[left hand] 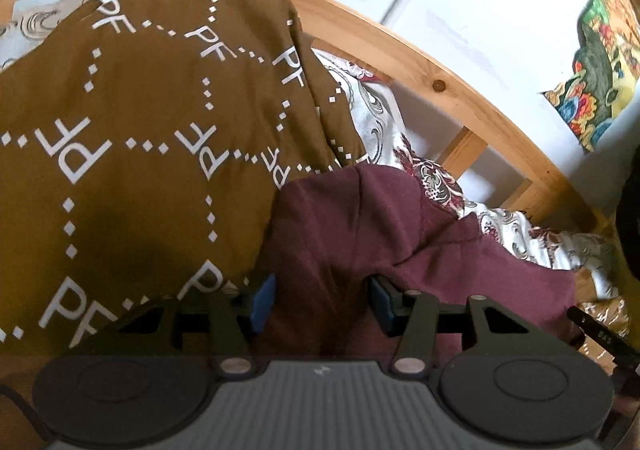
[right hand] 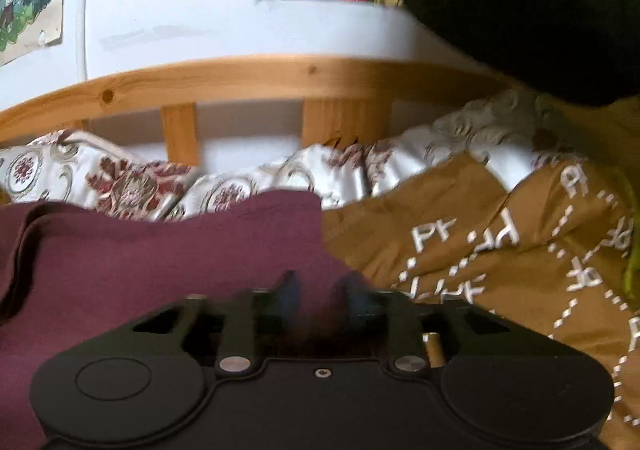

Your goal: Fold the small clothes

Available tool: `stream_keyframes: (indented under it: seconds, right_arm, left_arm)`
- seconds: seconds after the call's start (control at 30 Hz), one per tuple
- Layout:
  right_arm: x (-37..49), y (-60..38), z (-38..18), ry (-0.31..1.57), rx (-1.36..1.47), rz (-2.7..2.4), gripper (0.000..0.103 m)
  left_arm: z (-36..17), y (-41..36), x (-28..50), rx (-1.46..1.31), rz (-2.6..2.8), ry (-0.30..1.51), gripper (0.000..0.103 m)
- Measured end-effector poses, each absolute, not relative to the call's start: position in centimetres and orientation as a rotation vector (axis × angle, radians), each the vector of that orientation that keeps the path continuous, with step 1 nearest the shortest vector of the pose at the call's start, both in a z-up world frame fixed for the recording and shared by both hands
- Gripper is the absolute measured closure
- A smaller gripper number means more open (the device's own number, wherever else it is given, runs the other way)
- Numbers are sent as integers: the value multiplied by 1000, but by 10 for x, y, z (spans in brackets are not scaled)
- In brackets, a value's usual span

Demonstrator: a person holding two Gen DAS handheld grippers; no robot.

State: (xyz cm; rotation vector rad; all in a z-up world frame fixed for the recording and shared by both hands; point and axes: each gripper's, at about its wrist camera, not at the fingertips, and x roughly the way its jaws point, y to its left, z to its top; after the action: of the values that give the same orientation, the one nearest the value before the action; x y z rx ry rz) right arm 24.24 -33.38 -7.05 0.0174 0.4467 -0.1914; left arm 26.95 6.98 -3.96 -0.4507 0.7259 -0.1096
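Observation:
A maroon garment [left hand: 360, 217] lies on the bed, its left edge against a brown cloth printed with white "PF" letters [left hand: 140, 109]. My left gripper [left hand: 322, 300] is low over the maroon fabric, which fills the wide gap between its blue pads [left hand: 264, 302]; the jaws stand apart and I see no pinch. In the right wrist view the maroon garment [right hand: 140, 262] spreads to the left and the brown cloth [right hand: 500, 262] to the right. My right gripper [right hand: 320, 294] is at the garment's right edge, its pads blurred and apart, with nothing clearly caught between them.
A white bedsheet with a dark red flower pattern [left hand: 376, 105] [right hand: 240, 189] lies rumpled behind the clothes. A wooden bed rail [left hand: 400, 45] [right hand: 240, 77] runs along the white wall. Colourful pictures [left hand: 600, 61] hang there. A dark mass [right hand: 520, 1] fills the upper right.

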Motion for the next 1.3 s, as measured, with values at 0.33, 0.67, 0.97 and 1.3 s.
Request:
stream_keyframes:
  seconds: [0.33, 0.67, 0.97, 1.3]
  right_arm:
    - [222, -246, -74, 318, -346, 48, 12]
    - [218, -145, -113, 350, -666, 389, 10]
    - [233, -126, -71, 252, -519, 335, 10]
    - [337, -89, 1, 484, -567, 333, 3]
  left_arm:
    - [-33, 73, 267, -450, -111, 730, 30]
    - [-20, 77, 261, -429, -48, 656, 1]
    - [-11, 96, 256, -487, 4, 605, 1]
    - [-16, 84, 257, -409, 0, 612, 1]
